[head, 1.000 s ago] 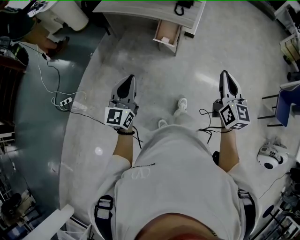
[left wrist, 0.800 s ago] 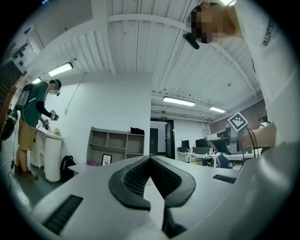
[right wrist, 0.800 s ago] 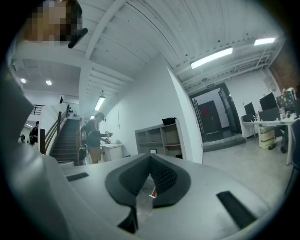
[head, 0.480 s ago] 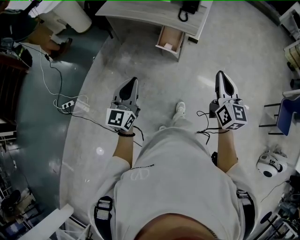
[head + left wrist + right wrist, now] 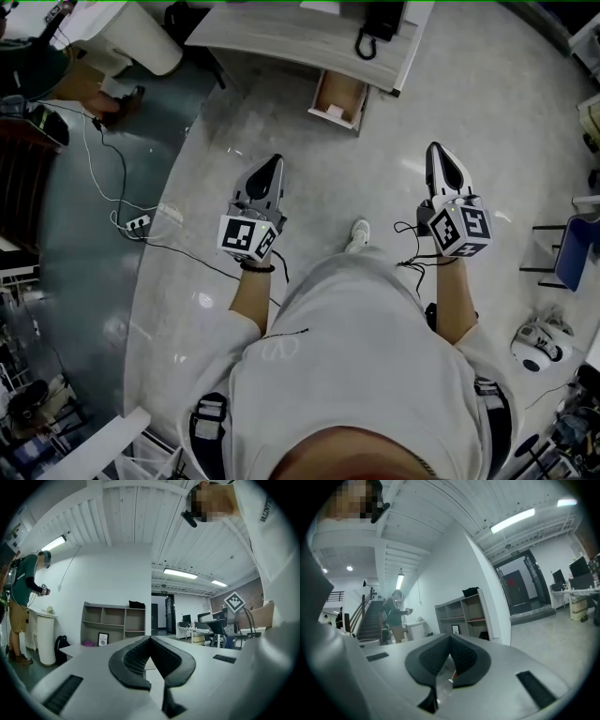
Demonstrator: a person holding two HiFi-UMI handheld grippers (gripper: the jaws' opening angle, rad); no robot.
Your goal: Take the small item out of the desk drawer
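Two grippers are held out over the floor, well short of the desk: the left gripper and the right gripper, each with its jaws pressed together and nothing grasped between them. The drawer is seen standing open at the desk's near edge, far ahead and between the two grippers. A small pale item is seen lying inside it, toward its near end, untouched by either gripper.

Two tools, one desk, one open drawer.
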